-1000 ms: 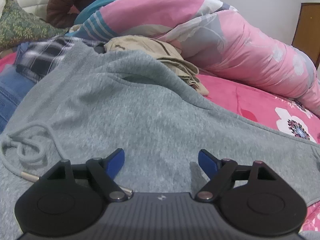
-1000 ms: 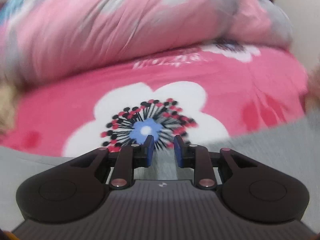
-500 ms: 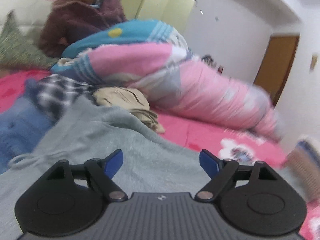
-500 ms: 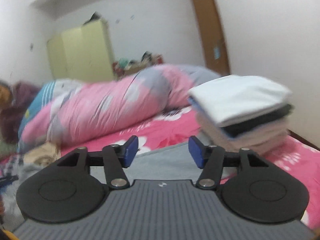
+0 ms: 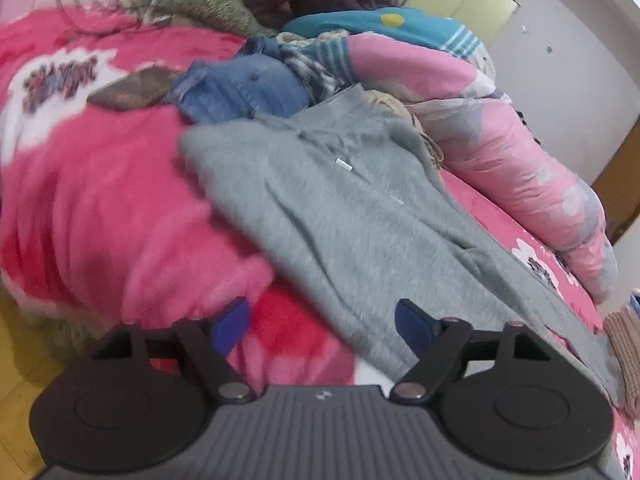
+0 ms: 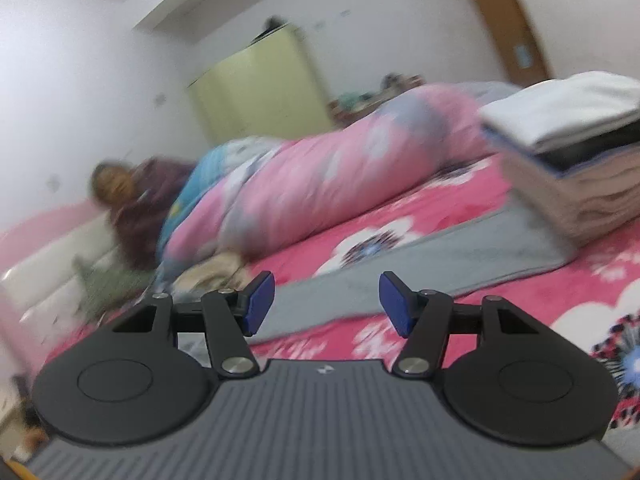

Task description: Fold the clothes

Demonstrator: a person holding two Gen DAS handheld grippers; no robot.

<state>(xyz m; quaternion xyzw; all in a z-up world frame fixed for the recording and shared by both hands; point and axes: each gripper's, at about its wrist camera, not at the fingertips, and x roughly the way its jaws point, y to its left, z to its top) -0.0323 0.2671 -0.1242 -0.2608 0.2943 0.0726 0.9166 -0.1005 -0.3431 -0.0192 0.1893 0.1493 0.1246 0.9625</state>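
The left gripper [image 5: 322, 324] hangs empty, jaws apart after narrowing a little, over the near edge of the grey sweatpants [image 5: 360, 216], which lie spread along the bed [image 5: 100, 200]. The right gripper [image 6: 326, 302] is empty too, its jaws spread apart. Risk: grabbing one layer, or snagging the drawstring [image 5: 344, 164], would skew the fold; a wide sweep could topple the stack [image 6: 576, 152].

light: soft, even indoor brightness, no glare
blur: smeared pink floral bedspread [image 5: 100, 208] in left view; right view blurred throughout
edges: fisheye bending, dark corners
shadows: faint
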